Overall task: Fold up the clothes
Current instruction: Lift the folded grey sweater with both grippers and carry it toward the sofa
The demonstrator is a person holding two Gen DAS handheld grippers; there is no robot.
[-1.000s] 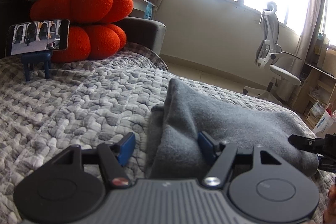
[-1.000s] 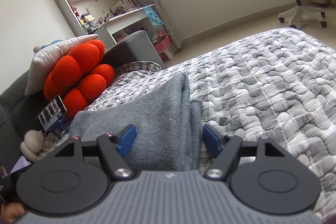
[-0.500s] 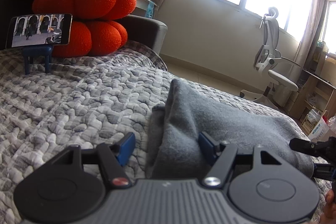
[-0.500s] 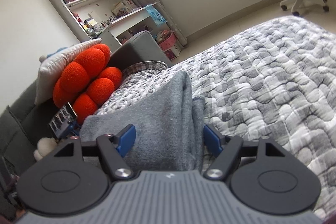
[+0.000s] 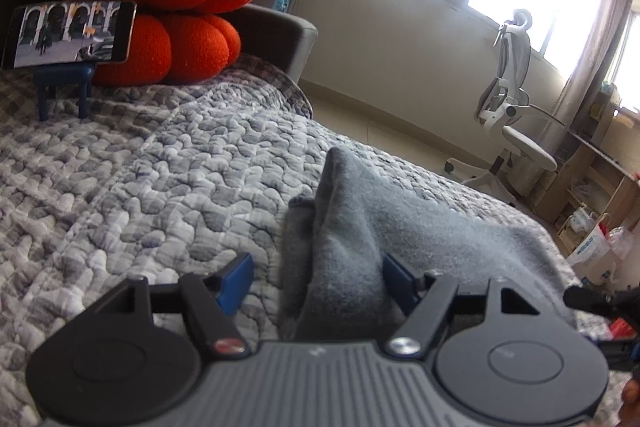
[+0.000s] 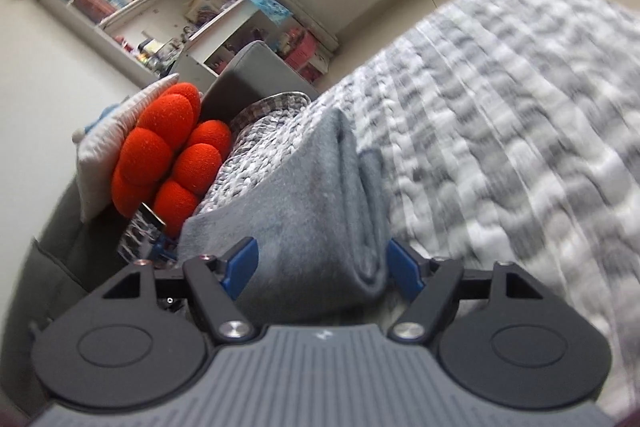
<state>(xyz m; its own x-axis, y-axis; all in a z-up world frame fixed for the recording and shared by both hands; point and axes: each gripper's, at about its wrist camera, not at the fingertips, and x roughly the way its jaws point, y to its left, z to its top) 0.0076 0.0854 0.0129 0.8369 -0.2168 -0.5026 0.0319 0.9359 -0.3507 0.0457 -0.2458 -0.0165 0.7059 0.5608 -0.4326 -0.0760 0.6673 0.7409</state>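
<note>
1. While both tools sit low over the quilted bedspread (image 5: pixel 168 187), the left gripper (image 5: pixel 316 281) has its blue pads spread wide; the near left end of the folded grey garment (image 5: pixel 360 227) sits between them, bunched towards the right pad, with bare quilt by the left pad (image 5: pixel 236 279).
2. Grey garment: a thick folded strip lying across the bed, spanning from one gripper to the other, its layered edge facing the left wrist camera.
3. Right gripper (image 6: pixel 322 265): also spread, straddling the garment's opposite end (image 6: pixel 304 211); the rolled fold lies just inside the right pad (image 6: pixel 404 267). This view is tilted and blurred.
4. Surroundings, left to right in the left wrist view: phone (image 5: pixel 70 33) on a small blue stand (image 5: pixel 62 85), orange lobed cushion (image 5: pixel 160 7) under a pale pillow, grey sofa arm (image 5: pixel 276 35), bright windows, white office chair (image 5: pixel 510 99), wooden shelving.
5. Far right edge: the right tool's black frame (image 5: pixel 600 303) just beyond the garment.
</note>
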